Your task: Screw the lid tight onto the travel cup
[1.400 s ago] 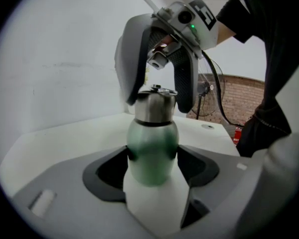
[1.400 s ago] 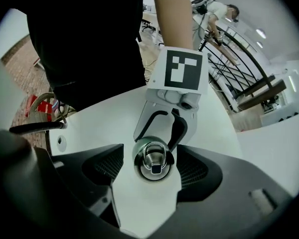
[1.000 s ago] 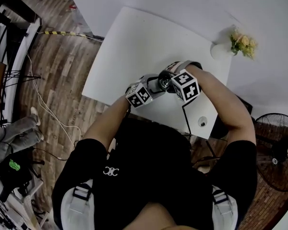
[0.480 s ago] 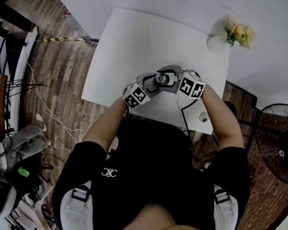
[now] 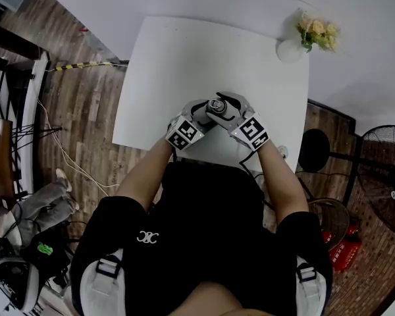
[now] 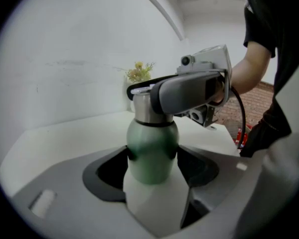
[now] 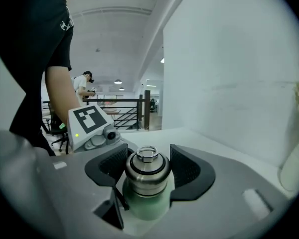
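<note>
A: The right gripper [image 7: 148, 167] jaws, wide apart, grip the steel lid [image 7: 147, 173]; the left gripper [image 6: 152, 158] jaws clamp the green travel cup [image 6: 152, 141] below it.
B: I fear the lid slips in the right jaws, or the cup turns along in the left jaws.

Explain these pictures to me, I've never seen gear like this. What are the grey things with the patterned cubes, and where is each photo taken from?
There is no robot here. The left hand-held gripper and the right hand-held gripper are two-jaw clamps that a person holds, one in each hand, each carrying a marker cube. The head view looks steeply down from a camera on the person's head. The other two views come from cameras riding on the grippers, looking along their jaws. On the white table a vase of flowers stands near a far corner. The left one clamps the green body of the travel cup; the right one closes on its steel lid.
</note>
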Available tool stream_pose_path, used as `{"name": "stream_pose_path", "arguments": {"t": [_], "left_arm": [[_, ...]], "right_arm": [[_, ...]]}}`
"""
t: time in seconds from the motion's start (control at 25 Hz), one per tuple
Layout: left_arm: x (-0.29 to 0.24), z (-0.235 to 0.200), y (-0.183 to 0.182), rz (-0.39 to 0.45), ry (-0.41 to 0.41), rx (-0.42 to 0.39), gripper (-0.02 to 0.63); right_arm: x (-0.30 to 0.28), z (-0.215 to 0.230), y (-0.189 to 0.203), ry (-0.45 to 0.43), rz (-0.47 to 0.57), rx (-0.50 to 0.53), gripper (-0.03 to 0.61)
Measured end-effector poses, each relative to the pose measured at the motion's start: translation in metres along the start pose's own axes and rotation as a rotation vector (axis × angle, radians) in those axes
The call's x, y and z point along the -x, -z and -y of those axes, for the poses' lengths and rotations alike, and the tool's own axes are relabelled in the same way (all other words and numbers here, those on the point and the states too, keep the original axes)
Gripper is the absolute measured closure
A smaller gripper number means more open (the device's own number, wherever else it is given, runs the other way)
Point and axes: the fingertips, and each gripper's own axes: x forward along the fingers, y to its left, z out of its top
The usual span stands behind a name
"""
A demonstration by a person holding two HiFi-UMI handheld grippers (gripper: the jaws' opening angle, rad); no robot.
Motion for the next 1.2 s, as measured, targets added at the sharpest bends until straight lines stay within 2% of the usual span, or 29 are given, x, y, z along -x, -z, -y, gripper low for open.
{"name": "stream_pose_path", "arguments": {"t": [0.52, 0.68, 0.76, 0.84, 1.0, 1.08, 1.2], "left_arm": [[0.002, 0.000, 0.002, -0.001, -0.022, -0.002, 0.252], [0.002, 0.000, 0.001, 0.002, -0.011, -0.006, 0.252], [0.002, 0.001, 0.001, 0.001, -0.007, -0.009, 0.252], [0.003, 0.003, 0.001, -0.001, 0.000, -0.010, 0.252], [0.000, 0.003, 0.002, -0.005, 0.027, -0.018, 0.252], [-0.002, 0.003, 0.002, -0.008, 0.043, -0.024, 0.252], [-0.001, 0.003, 0.001, -0.013, 0.074, -0.033, 0.252]], "right_arm": [[0.007, 0.013, 0.002, 0.466, 0.104, -0.198, 0.308], [0.010, 0.016, 0.003, 0.543, 0.096, -0.243, 0.308], [0.010, 0.014, 0.004, 0.519, 0.081, -0.241, 0.308], [0.010, 0.011, 0.004, 0.453, 0.073, -0.257, 0.308], [0.016, 0.007, 0.002, 0.233, 0.075, -0.271, 0.305], [0.022, 0.009, -0.004, 0.135, 0.043, -0.218, 0.304], [0.026, 0.006, -0.015, -0.043, -0.050, -0.085, 0.304]]}}
